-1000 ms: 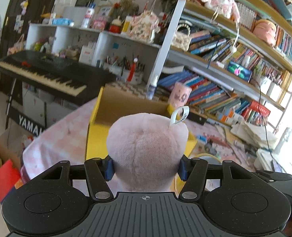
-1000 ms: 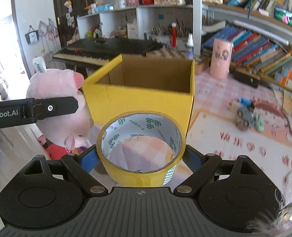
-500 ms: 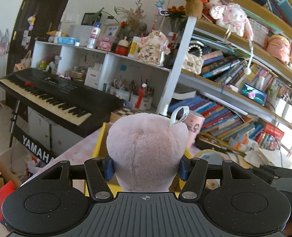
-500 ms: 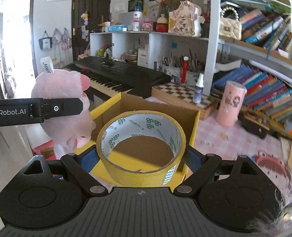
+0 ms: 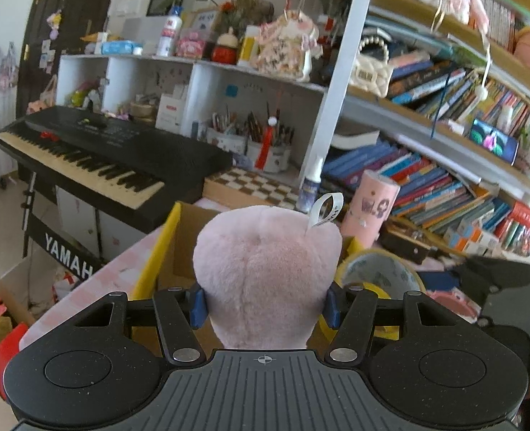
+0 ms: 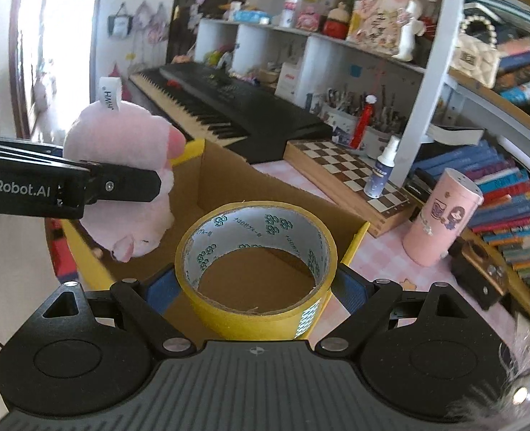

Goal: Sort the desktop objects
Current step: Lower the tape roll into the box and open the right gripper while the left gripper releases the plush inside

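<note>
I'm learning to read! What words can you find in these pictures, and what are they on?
"YAMAH": white letters on the board under the black keyboard, cut off at the end.
"enRobot.AI": on the side of the left gripper, cut off at the start.
"HAWH": on the white tag of the pink plush toy, partly readable.
Print inside the yellow tape roll and book spines: too small to read.

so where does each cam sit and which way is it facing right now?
Left wrist: on the left gripper, looking along its fingers, angled down over the pink plush pig it clamps, toward the yellow box and bookshelf.
Right wrist: on the right gripper, looking down through the yellow tape roll it clamps, into the box; the left gripper shows at left.
Shared: pig, tape roll, box, keyboard, pink canister.
</note>
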{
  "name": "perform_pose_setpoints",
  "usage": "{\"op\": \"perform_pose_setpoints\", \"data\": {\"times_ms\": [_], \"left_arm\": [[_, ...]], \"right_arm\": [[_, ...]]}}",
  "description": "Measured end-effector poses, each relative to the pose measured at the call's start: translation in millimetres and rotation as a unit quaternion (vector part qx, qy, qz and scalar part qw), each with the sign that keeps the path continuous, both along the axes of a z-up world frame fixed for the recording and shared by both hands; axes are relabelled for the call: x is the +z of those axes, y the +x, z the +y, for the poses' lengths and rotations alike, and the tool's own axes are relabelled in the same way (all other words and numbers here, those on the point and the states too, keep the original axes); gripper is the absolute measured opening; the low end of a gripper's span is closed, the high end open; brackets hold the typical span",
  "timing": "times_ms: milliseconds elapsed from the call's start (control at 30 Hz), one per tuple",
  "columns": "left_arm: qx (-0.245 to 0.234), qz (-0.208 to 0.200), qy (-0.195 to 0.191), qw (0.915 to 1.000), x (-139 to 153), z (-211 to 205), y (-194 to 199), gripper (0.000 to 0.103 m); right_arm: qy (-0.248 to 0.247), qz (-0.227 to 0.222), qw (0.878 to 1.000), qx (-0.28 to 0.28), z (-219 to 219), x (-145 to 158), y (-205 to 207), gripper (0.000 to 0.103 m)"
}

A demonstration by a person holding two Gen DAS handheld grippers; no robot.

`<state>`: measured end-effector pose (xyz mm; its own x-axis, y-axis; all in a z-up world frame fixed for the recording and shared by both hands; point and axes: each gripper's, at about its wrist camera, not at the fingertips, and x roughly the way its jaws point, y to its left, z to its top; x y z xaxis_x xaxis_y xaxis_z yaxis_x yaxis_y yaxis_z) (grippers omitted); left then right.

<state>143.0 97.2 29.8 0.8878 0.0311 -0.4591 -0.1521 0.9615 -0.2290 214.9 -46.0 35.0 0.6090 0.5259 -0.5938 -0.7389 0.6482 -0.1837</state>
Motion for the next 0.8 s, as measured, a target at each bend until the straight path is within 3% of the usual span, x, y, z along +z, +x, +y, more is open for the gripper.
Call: {"op": "perform_pose_setpoints", "data": {"times_ms": [367,600,800], "left_arm": [[0.006,0.065,0.028,0.9975,-26.9,-3.9,34.1,0.059],[0.011,0.098,0.036,0.9945,-36.0,-0.6,48.6,0.059],[0.010,0.125,0.039,0.9913,-43.8,-0.9,57.3,0.060]], "right_arm": [[-0.079,0.003,0.992,0.103,24.4,-24.0,41.4,0.089],[-0.088,0.076,0.978,0.174,37.6,-26.4,68.5,0.089],[-0.084,0.157,0.967,0.184,40.8,-34.4,86.5,0.089]]}}
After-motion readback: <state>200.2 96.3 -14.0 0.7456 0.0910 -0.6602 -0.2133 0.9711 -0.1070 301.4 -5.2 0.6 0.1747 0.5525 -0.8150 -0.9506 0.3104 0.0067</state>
